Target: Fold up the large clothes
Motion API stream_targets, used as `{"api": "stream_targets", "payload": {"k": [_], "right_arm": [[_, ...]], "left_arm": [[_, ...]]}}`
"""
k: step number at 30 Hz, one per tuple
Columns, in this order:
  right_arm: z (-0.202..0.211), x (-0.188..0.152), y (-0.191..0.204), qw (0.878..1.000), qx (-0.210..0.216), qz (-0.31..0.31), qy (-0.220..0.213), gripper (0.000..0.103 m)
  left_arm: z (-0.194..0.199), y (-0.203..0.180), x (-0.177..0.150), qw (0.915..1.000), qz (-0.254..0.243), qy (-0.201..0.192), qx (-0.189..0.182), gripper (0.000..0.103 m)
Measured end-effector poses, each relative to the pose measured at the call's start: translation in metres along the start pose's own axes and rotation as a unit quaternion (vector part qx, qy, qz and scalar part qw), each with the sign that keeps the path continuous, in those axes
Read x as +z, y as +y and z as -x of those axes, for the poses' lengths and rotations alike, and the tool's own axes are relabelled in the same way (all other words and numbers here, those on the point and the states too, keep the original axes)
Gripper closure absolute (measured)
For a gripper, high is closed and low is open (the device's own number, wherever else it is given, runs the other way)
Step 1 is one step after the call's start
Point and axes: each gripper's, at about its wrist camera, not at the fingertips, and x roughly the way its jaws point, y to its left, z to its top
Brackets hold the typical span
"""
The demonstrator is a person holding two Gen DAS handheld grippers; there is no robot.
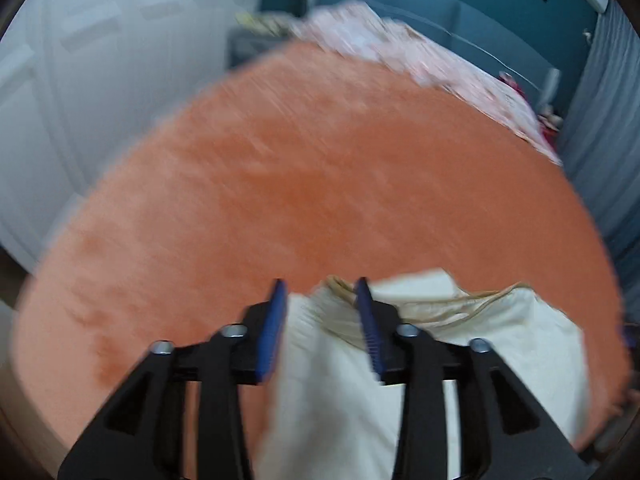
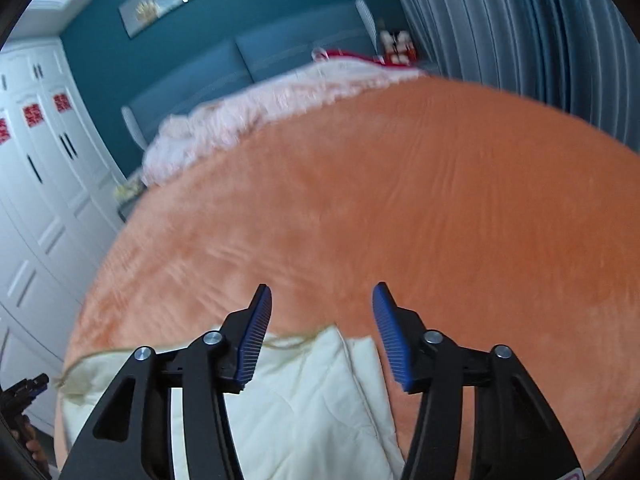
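A: Orange plush bedspread (image 2: 400,200) fills the ground ahead of both claws; beyond it lies a pale pink blanket (image 2: 256,116) against a teal headboard (image 2: 240,64), white wardrobe doors (image 2: 44,184) off to the left, grey curtains (image 2: 520,40) to the right.

B: And the garment?

A: Cream quilted garment (image 2: 312,408) lies on the bedspread just under and behind the fingertips of the right gripper (image 2: 322,300); its tan-trimmed edge runs past the left finger; the right finger sits over bare orange.

B: Jaws on that one?

A: Spread wide, nothing between them; blue ribbed pads (image 2: 256,340) face each other.

B: The left side?

A: Left gripper (image 1: 322,294) has its jaws apart too, somewhat narrower; the same cream garment (image 1: 500,340) lies beneath and to its right, a folded tan-edged part passing between the fingers; whether the pads touch the cloth I cannot tell; the view is motion-blurred.
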Motion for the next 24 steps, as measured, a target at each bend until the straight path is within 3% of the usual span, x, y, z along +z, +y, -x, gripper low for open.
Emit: {"api": "stream_targets", "payload": {"k": [1, 2, 4, 5, 6, 7, 8, 11, 15, 19, 24], "right_arm": [[0.009, 0.002, 0.004, 1.000, 0.010, 0.003, -0.002, 0.049], [0.016, 0.002, 0.008, 1.000, 0.021, 0.007, 0.000, 0.049], [0.017, -0.008, 0.025, 0.998, 0.049, 0.026, 0.024, 0.051], [0.014, -0.013, 0.034, 0.997, 0.062, 0.036, 0.042, 0.061], [0.009, -0.021, 0.045, 0.994, 0.073, 0.047, 0.060, 0.071], [0.002, -0.030, 0.057, 0.992, 0.082, 0.058, 0.079, 0.090], [-0.005, -0.039, 0.069, 0.988, 0.092, 0.069, 0.100, 0.099], [-0.025, -0.068, 0.111, 0.979, 0.114, 0.107, 0.134, 0.103], [-0.053, -0.095, 0.155, 0.966, 0.124, 0.155, 0.166, 0.103], [-0.088, -0.109, 0.171, 0.958, 0.110, 0.168, 0.206, 0.103], [-0.124, -0.121, 0.158, 0.953, 0.087, 0.167, 0.237, 0.103]], "left_arm": [[0.016, 0.007, 0.006, 0.9995, 0.015, -0.028, 0.003, 0.048], [0.028, 0.015, 0.012, 0.9981, 0.038, -0.046, -0.014, 0.046], [0.035, 0.018, 0.020, 0.9970, 0.062, -0.047, -0.011, 0.051], [0.034, 0.011, 0.023, 0.9979, 0.054, -0.037, -0.007, 0.068], [0.029, 0.000, 0.023, 0.9990, 0.039, -0.022, -0.008, 0.078], [0.021, -0.015, 0.020, 0.9997, 0.019, -0.002, -0.011, 0.095], [0.014, -0.029, 0.014, 0.9997, 0.001, 0.014, -0.018, 0.100], [-0.007, -0.081, -0.017, 0.9953, -0.066, 0.053, -0.047, 0.103], [-0.041, -0.142, -0.053, 0.9847, -0.112, 0.098, -0.091, 0.103], [-0.077, -0.178, -0.067, 0.9788, -0.108, 0.132, -0.114, 0.103], [-0.119, -0.189, -0.079, 0.9775, -0.103, 0.156, -0.097, 0.103]]}}
